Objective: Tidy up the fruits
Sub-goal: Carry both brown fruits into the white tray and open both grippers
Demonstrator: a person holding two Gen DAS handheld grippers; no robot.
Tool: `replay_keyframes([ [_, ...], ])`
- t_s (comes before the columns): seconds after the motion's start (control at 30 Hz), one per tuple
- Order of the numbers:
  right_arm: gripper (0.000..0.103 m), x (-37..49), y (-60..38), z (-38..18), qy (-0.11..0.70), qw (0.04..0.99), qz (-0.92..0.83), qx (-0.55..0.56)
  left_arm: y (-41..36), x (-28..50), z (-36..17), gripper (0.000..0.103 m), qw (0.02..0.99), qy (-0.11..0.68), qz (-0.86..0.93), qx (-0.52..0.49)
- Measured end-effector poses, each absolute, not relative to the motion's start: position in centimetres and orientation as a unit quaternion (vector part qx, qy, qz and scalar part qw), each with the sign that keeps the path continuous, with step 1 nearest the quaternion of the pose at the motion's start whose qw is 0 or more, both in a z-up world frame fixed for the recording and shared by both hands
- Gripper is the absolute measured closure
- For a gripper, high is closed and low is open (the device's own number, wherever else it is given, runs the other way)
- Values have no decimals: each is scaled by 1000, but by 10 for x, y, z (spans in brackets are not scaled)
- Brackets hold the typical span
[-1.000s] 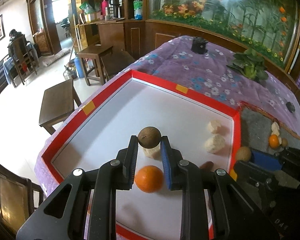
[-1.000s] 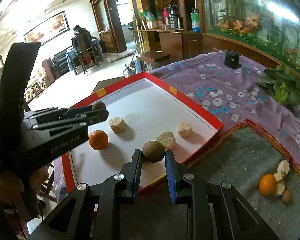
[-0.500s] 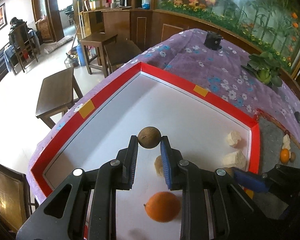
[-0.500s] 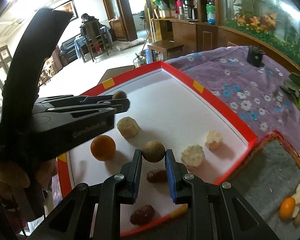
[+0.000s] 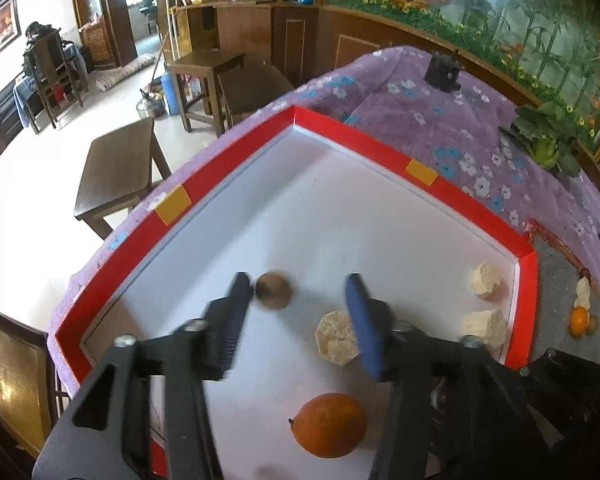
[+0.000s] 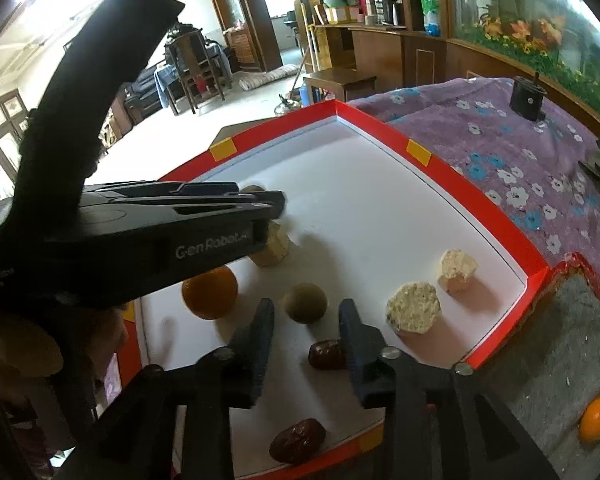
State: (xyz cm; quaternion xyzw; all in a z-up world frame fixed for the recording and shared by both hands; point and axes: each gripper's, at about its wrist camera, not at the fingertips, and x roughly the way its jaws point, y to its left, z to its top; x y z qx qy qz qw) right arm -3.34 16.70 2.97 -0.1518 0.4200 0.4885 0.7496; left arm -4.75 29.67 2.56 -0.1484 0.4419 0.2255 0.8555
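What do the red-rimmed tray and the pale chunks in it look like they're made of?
Tray: probably cardboard or foam board, judging by the matte white floor, the glossy red rim and the yellow tape patches. Pale chunks: cream-coloured, rough and crumbly with cut flat faces, perhaps peeled fruit pieces or foam props; the look leaves it open.

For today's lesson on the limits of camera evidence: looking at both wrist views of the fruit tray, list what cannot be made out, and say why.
- Brown fruit by the left gripper: motion-blurred in the left view; resting or touching the finger is unclear.
- Same fruit in the right view: mostly hidden behind the left gripper.
- Dark date: partly covered by a right gripper finger.
- Small pile on the grey mat: cut off by the right view's edge.
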Motion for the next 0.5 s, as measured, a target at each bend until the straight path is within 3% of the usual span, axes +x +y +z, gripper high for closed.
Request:
replay_keyframes([
  [0.5, 62, -40, 104, 55, 395, 790, 451, -129, 245, -61, 49, 46, 877, 420, 206, -113],
])
